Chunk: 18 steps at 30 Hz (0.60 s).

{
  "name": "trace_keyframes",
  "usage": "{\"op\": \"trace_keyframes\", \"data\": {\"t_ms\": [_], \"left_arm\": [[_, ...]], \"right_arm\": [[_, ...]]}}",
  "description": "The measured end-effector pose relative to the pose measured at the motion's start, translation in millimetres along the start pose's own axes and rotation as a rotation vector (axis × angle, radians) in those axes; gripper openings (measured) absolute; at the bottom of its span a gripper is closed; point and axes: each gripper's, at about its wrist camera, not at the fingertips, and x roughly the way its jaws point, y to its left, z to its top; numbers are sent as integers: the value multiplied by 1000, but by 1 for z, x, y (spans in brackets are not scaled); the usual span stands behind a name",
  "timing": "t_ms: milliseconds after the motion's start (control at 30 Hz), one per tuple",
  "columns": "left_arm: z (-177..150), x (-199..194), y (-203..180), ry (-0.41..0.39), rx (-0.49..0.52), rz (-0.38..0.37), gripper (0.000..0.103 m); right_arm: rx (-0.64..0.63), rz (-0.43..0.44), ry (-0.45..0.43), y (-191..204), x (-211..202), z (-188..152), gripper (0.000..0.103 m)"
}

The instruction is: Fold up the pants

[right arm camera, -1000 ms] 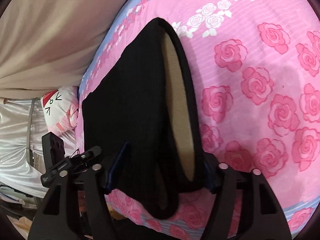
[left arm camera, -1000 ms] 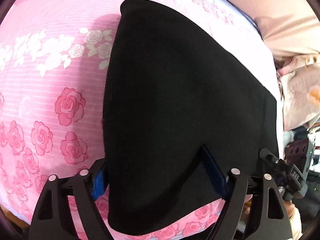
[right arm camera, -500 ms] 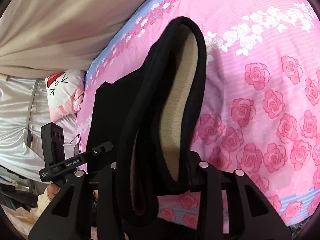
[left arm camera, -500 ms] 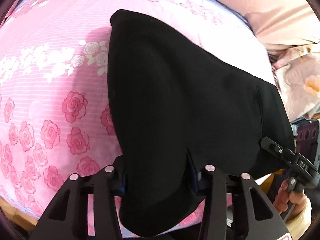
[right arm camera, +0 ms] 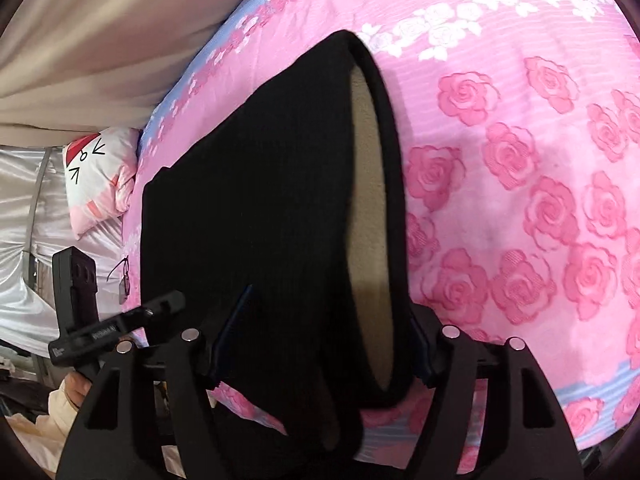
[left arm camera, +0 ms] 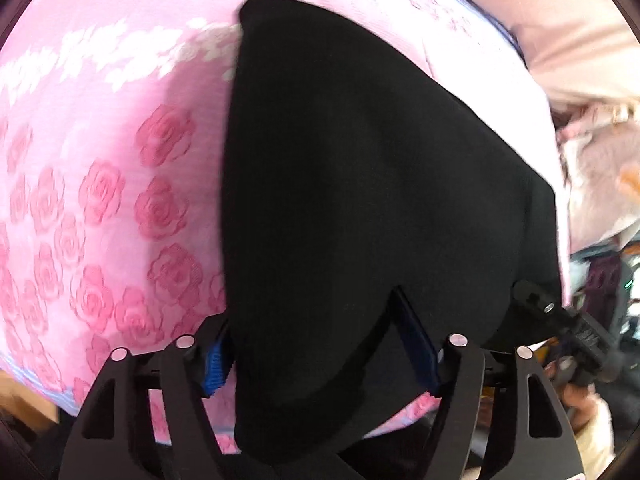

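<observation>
The left gripper [left arm camera: 316, 356], a black two-finger tool with blue pads, stands partly spread and its jaws are opening; the near edge of the black fleece-lined pants [left arm camera: 360, 200] lies between the fingers, the left pad hard against the cloth edge, the right pad pressing a dent into the fabric, though a firm grip cannot be confirmed. The right gripper [right arm camera: 320, 344] is about half spread, jaws likewise opening, with the waistband end of the pants [right arm camera: 260, 200] between them, its beige lining exposed; both pads meet the cloth. The pants lie flat on the pink rose-printed bedsheet [left arm camera: 100, 160], folded lengthwise, near the bed's front edge. Compared with half a second earlier, both pairs of jaws stand wider, and the waistband, then lifted and bunched between the right fingers, has settled back onto the sheet.
</observation>
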Motion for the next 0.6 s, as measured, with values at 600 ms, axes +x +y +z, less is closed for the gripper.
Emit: {"op": "trace_keyframes", "data": {"t_ms": [600], "left_arm": [[-33,-27,7,74,131,35,40]], "right_arm": [[67,55,96,-11,-8,-28,51]]}}
